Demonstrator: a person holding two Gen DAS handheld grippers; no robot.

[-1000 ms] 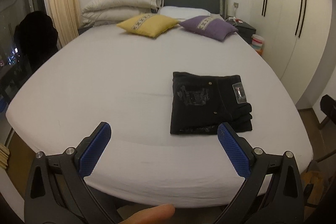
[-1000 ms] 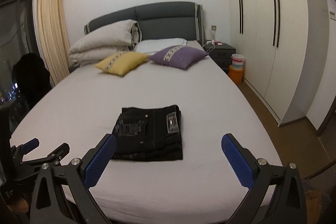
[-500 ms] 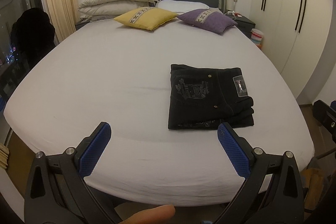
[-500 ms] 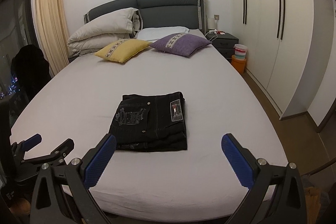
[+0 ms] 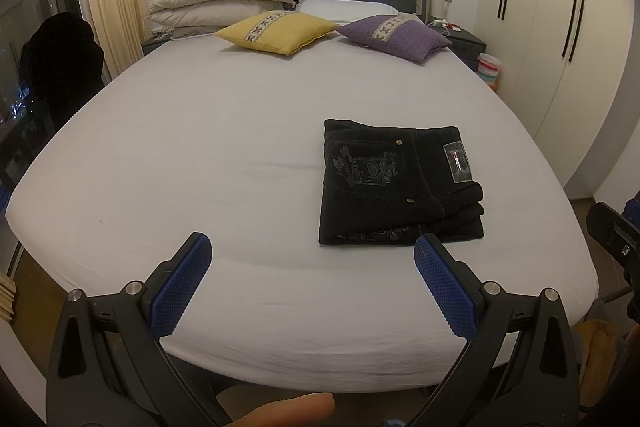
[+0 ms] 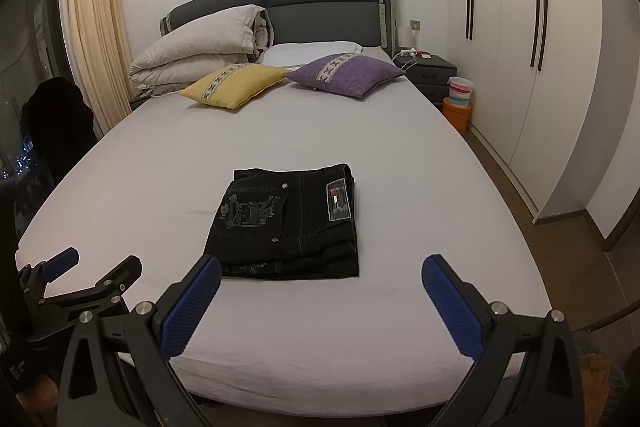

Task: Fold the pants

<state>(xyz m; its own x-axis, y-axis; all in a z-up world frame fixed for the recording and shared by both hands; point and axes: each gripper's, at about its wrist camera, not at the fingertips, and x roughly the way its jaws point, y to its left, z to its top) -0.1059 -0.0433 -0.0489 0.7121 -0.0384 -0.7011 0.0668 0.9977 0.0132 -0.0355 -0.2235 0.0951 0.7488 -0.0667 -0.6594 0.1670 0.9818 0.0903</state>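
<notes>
Folded pants (image 6: pixel 286 223) lie flat — waist label rightward (bed (image 6: pixel 400 155)).

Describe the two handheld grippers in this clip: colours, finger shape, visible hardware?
Both match. The left gripper and right gripper have black plastic linkage arms with triangular cut-outs and silver round pivot bolts. Each finger ends in a long, flat blue pad with a fine diamond-grid texture. In the right wrist view, the left gripper shows from the side: black frame, small silver screws, blue tip. No cables or sleeves visible.
</notes>
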